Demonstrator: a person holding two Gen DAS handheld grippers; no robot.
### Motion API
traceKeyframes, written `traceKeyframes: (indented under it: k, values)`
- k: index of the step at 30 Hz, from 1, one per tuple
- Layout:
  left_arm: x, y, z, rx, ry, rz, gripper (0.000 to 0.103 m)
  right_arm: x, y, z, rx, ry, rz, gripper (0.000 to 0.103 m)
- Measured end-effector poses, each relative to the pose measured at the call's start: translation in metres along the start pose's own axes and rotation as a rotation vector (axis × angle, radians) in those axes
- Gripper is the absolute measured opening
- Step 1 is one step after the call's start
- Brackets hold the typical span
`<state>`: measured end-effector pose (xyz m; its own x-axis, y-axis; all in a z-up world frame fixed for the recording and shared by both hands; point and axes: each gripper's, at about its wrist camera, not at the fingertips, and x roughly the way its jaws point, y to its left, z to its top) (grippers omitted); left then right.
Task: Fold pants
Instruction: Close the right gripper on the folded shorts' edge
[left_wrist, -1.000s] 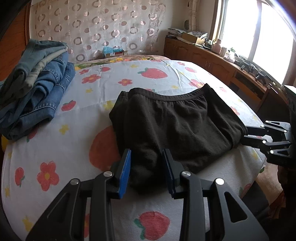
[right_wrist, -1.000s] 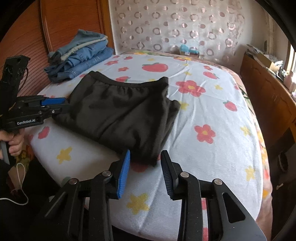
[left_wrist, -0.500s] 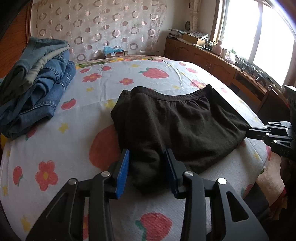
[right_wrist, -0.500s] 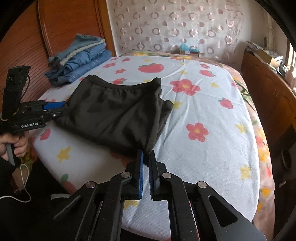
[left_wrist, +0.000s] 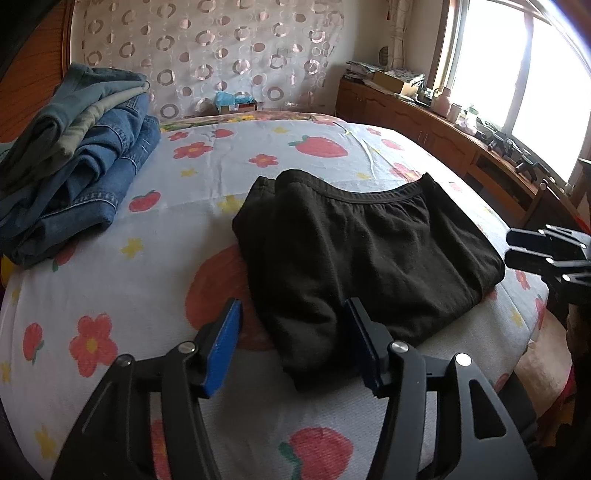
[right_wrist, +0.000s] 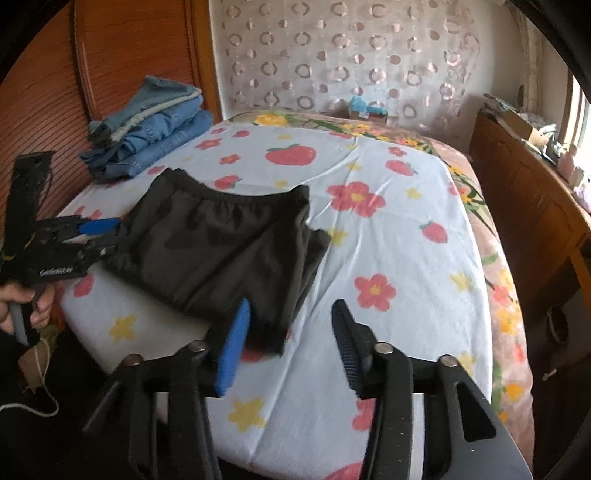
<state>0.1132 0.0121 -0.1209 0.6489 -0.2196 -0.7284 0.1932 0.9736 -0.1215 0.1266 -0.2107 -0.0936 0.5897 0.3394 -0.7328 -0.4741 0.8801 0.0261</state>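
Tools left (left_wrist: 291, 343) and right (right_wrist: 290, 343) wide apart over folded black pants (left_wrist: 354, 254); lettering unreadable.

left gripper (left_wrist: 293, 345): black frame | blue jaw pads | silver screws

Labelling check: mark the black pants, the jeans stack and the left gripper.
black pants (left_wrist: 354, 258), left wrist view, middle of folded fabric
jeans stack (right_wrist: 162, 136), right wrist view, blue denim side
left gripper (left_wrist: 291, 347), left wrist view, midway between open fingertips
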Motion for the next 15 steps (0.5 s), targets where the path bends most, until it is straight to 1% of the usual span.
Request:
traceKeyframes:
  k: [2,12,15]
  values:
    - [0.0,0.0,0.0,0.003,-0.003,-0.001,0.057,0.009,-0.001,0.007,0.009,0.011,0.002,0.058]
    - [0.002,0.001,0.0,0.002,-0.008,-0.002,0.057,0.052,-0.006,0.036,0.051,0.049,0.003,0.058]
    - [0.001,0.001,0.0,-0.002,-0.003,-0.003,0.057,0.059,-0.01,0.038,0.06,0.057,-0.011,0.058]
